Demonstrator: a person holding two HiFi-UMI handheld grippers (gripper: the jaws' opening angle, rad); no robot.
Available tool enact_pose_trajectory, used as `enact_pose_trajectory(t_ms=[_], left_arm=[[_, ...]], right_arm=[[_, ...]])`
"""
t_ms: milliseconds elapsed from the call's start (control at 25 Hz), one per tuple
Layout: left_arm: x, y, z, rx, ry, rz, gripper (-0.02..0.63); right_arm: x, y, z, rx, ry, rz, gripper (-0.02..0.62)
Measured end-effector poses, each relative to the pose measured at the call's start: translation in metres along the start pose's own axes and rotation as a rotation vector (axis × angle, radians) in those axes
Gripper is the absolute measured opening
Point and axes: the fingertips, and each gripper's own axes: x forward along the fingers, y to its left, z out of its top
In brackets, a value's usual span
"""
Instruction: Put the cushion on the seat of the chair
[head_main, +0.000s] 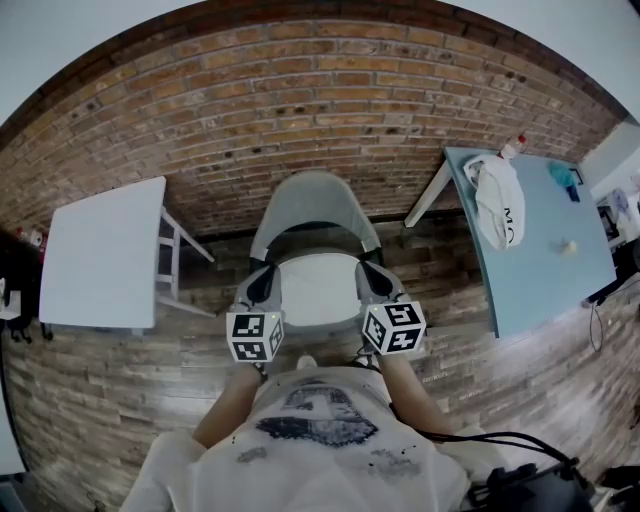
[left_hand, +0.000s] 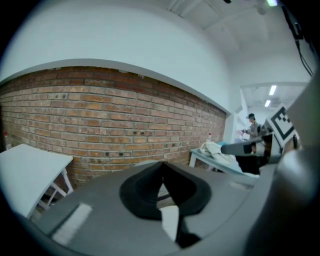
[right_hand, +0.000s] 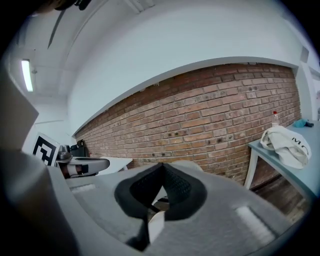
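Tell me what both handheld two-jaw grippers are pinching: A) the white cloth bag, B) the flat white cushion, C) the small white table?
B: the left gripper and the right gripper each have their jaws shut on a side of the flat white cushion, before the grey chair.

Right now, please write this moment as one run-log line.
left hand-held gripper: shut on cushion | right hand-held gripper: shut on cushion | cushion: held over chair
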Motion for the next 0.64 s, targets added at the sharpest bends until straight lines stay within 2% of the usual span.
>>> enact_pose_trajectory(t_ms=[640], left_arm=[[-0.003,-0.0029,-0.0011,0.011,0.005,-0.01,-0.009]], right_arm=[[-0.0033,0.003,-0.0059,-0.001,0.013,-0.007,-0.002]])
